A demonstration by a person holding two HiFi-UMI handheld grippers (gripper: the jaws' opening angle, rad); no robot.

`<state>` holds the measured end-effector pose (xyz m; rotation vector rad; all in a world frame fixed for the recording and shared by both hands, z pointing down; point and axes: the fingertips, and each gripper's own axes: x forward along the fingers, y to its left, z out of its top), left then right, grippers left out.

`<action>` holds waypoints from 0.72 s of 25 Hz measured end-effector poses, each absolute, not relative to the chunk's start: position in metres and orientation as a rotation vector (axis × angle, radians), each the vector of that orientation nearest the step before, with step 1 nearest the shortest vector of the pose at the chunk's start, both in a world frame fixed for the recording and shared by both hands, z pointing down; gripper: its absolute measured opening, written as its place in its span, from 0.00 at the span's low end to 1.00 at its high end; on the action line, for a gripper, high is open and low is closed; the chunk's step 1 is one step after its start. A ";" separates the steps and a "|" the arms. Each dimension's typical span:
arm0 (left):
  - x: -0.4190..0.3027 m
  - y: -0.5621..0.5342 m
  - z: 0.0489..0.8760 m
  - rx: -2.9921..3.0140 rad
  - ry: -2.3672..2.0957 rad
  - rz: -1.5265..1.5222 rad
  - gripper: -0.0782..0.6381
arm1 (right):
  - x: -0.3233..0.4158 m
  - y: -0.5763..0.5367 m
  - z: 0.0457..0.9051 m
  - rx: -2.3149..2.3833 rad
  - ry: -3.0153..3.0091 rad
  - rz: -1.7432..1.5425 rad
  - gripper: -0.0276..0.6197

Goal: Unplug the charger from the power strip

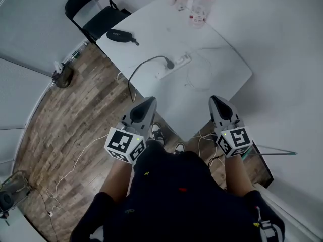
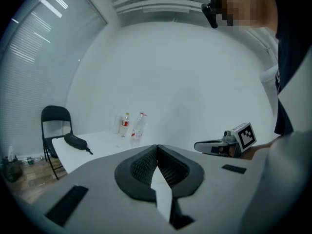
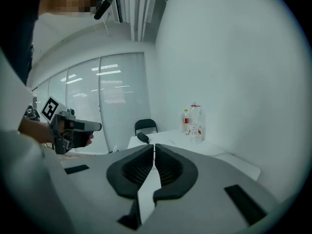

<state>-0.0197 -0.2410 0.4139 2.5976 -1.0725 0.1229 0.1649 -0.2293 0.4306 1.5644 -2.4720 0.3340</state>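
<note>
Head view is showing the charger, a black plug, sitting in the white power strip, which is lying slantwise near the middle of the white desk. A black cable is curving from the plug to the desk's near edge and dropping toward the wooden floor.

Nearer the person, both tools are hanging short of the desk's near corner, well apart from the strip and pointing toward it. The left tongs are pressing their ribbed black pads together with nothing between them. The right tongs are likewise closing on nothing, pads all but touching. Each is carrying a cube bearing black-and-white square markers.

Farther out, a black case is lying by the desk's left edge. Clear bottles with red-and-white labels are standing at the far end, and their print is too small to read. A black folding chair is standing beyond the far left corner.
</note>
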 end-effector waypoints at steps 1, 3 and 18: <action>-0.023 -0.255 0.413 2.604 -1.059 0.115 0.14 | 0.155 -0.241 0.429 1.541 -2.492 0.329 0.08; -0.029 -0.282 0.414 2.620 -1.035 0.108 0.14 | 0.134 -0.265 0.424 1.483 -2.548 0.319 0.08; 0.004 -0.390 0.522 2.583 -0.916 0.369 0.14 | 0.095 -0.391 0.513 1.359 -2.411 0.402 0.29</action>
